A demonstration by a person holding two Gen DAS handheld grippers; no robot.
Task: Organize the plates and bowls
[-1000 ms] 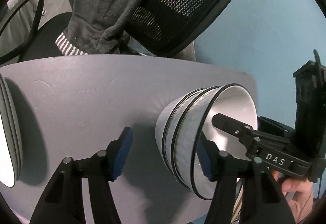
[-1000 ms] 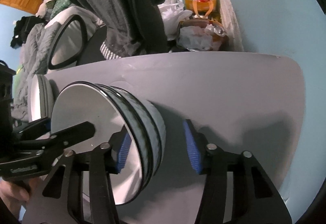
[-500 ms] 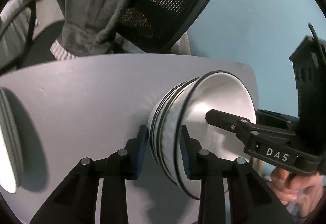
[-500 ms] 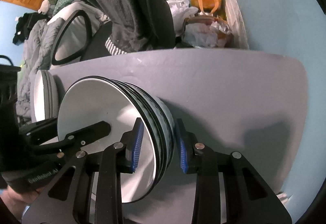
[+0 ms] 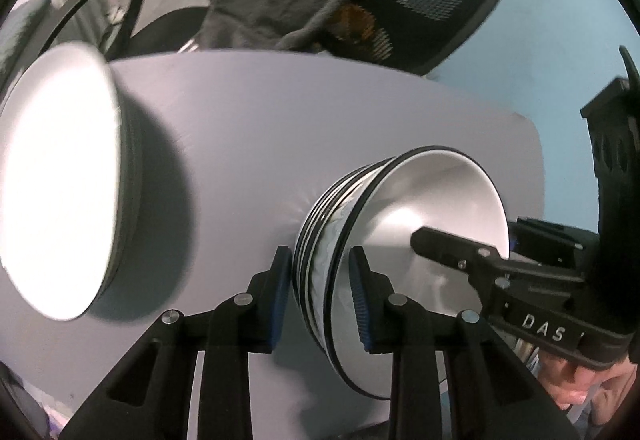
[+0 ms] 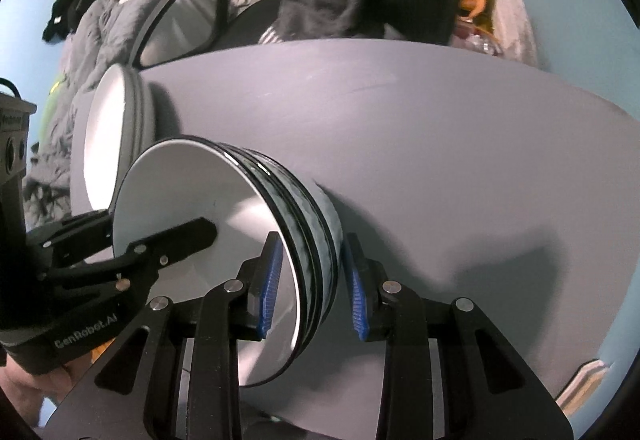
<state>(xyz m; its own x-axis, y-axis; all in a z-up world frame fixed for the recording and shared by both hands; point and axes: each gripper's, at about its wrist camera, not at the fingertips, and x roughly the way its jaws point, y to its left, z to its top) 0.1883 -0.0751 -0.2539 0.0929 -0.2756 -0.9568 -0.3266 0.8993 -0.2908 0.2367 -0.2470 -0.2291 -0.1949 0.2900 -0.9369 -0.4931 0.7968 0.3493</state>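
Left wrist view: the left gripper (image 5: 320,296) had just been closing, and its blue pads were clamped across the rim walls of the stack of bowls (image 5: 400,240), one finger inside, one outside. The stack sat near the right end of the grey table (image 5: 280,120), with the stack of plates (image 5: 60,180) well apart on the left. I'd say the sorting was mostly done, with the bowls probably still to be placed. I counted roughly three bowls by their dark rims.

Right wrist view: the right gripper (image 6: 312,284) had also just been closing and pinched the opposite rim of the same bowls. The plates looked like two or three, too blurry to say.
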